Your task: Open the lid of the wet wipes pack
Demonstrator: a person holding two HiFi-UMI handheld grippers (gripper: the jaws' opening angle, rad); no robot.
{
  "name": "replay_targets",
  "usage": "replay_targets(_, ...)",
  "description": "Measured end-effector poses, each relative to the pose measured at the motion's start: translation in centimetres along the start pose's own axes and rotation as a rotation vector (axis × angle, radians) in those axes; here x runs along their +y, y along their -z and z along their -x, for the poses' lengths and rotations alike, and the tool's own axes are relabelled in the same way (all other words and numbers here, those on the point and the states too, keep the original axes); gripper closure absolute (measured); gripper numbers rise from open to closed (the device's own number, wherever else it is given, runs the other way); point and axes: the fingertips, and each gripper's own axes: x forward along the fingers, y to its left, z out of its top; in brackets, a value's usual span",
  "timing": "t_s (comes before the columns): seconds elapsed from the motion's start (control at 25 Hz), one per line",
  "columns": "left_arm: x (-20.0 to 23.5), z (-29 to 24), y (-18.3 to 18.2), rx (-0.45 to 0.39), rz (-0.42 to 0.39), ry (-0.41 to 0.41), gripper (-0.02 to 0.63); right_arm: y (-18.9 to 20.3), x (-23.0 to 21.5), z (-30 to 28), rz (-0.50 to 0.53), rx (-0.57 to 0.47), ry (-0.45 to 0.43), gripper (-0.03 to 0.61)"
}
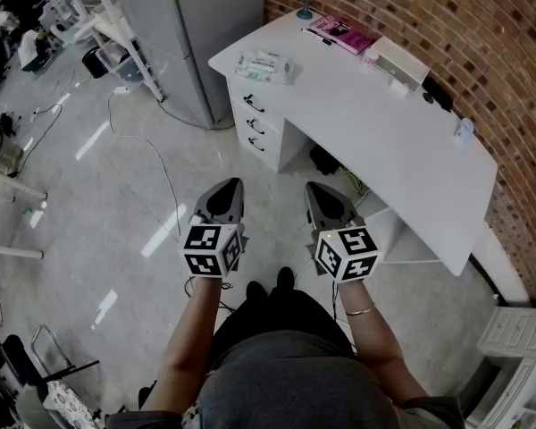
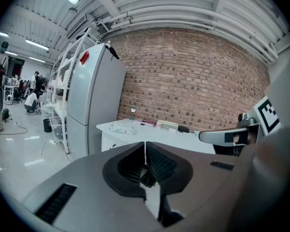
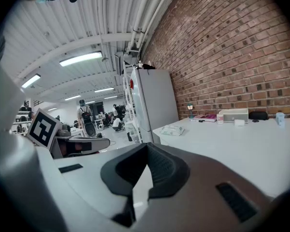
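Observation:
The wet wipes pack [image 1: 266,66] lies flat near the far left corner of the white desk [image 1: 402,141], its lid down. It shows small in the left gripper view as a pale pack [image 2: 122,127] and in the right gripper view as a pale pack [image 3: 173,130]. My left gripper [image 1: 235,184] and right gripper [image 1: 312,189] hang side by side over the floor, well short of the desk. Both are shut with nothing between the jaws. The left gripper [image 2: 145,144] and right gripper [image 3: 146,146] point toward the desk.
On the desk stand a pink book [image 1: 341,33], a white box [image 1: 400,62], a small lamp [image 1: 307,1] and a small blue bottle [image 1: 464,130]. A grey fridge [image 1: 192,34] stands left of the desk, a brick wall [image 1: 447,34] behind it. Cables [image 1: 152,155] trail across the floor.

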Motion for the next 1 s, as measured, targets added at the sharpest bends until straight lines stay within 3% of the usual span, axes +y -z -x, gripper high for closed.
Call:
replay_targets(0.28,-0.8,-0.7,-0.1,-0.002,-0.002,0.046,0.586,0.5,-0.9,-0.5,-0.016,0.013,-0.001,0.575)
replay_targets(0.64,-1.3,-1.8,-0.4,-0.006,0.007,0.038,0.583,-0.1,-3.0,-0.7,-0.019,-0.002,0.008,0.572)
replay_targets(0.72,-1.5,-2.1,-0.6,-0.008,0.004,0.030,0.555,-0.3,-3.4,-0.8,-0.017,-0.006,0.012,0.572)
replay_targets(1.0,-2.0,-2.5,-1.1,-0.023,0.003,-0.003,0.516,-0.5,-3.8,-0.8,-0.015,-0.002,-0.038,0.501)
